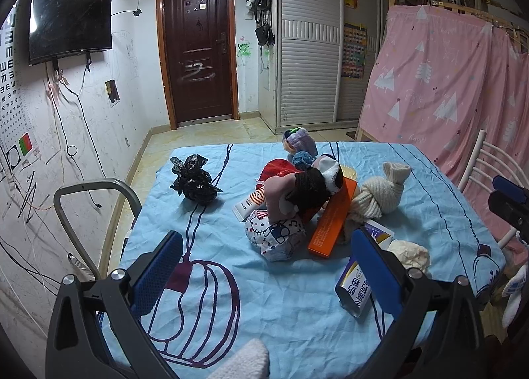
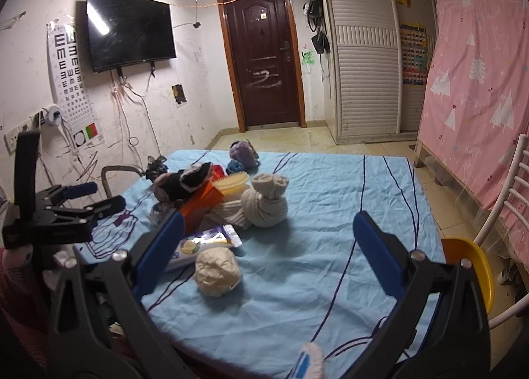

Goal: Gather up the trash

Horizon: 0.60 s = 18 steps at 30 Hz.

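Observation:
A table under a blue cloth (image 1: 291, 309) carries a heap of clutter. A crumpled black plastic bag (image 1: 194, 180) lies apart on the left. A crumpled white paper ball (image 2: 216, 271) lies near the front, just right of my right gripper's left finger. Beside it are a blue-and-white carton (image 2: 203, 241) and an orange box (image 1: 332, 222). My left gripper (image 1: 266, 266) hovers open over the front of the cloth, holding nothing. My right gripper (image 2: 269, 246) is open too, with bare cloth between its fingers. The paper ball (image 1: 410, 253) lies right of the left gripper.
Rolled socks, a Hello Kitty bundle (image 1: 274, 235), a cream knotted cloth (image 2: 264, 205) and a yellow brush (image 2: 231, 182) form the heap. A grey chair back (image 1: 99, 193) stands left of the table, a white chair with a yellow seat (image 2: 469, 263) right. A pink curtain (image 1: 446, 81) hangs at right.

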Available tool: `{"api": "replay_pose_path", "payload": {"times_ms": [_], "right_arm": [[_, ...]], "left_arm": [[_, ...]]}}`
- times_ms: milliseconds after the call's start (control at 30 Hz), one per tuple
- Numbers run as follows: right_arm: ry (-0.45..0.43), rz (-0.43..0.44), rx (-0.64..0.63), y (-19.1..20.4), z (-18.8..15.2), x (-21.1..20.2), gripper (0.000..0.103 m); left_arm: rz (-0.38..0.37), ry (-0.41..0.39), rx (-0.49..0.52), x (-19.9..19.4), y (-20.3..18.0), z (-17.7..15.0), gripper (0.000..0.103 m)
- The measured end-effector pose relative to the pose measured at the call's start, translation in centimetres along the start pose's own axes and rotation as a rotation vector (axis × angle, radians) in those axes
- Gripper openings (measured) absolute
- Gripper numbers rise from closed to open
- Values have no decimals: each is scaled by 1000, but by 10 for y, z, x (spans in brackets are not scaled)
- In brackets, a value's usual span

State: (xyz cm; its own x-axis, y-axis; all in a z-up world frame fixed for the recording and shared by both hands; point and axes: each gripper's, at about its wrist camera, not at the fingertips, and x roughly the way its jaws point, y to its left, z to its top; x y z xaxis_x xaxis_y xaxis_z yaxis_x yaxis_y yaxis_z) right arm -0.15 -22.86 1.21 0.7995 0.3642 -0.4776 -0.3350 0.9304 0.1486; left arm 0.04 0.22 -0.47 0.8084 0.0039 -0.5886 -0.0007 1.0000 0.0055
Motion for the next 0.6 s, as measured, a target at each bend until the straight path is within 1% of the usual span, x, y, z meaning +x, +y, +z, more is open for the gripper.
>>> {"api": "replay_pose_path", "payload": {"times_ms": [600], "right_arm": [[-4, -2, -2, 0, 3, -3, 98]], "left_arm": [[2, 1, 2, 0, -1, 0, 93]]}}
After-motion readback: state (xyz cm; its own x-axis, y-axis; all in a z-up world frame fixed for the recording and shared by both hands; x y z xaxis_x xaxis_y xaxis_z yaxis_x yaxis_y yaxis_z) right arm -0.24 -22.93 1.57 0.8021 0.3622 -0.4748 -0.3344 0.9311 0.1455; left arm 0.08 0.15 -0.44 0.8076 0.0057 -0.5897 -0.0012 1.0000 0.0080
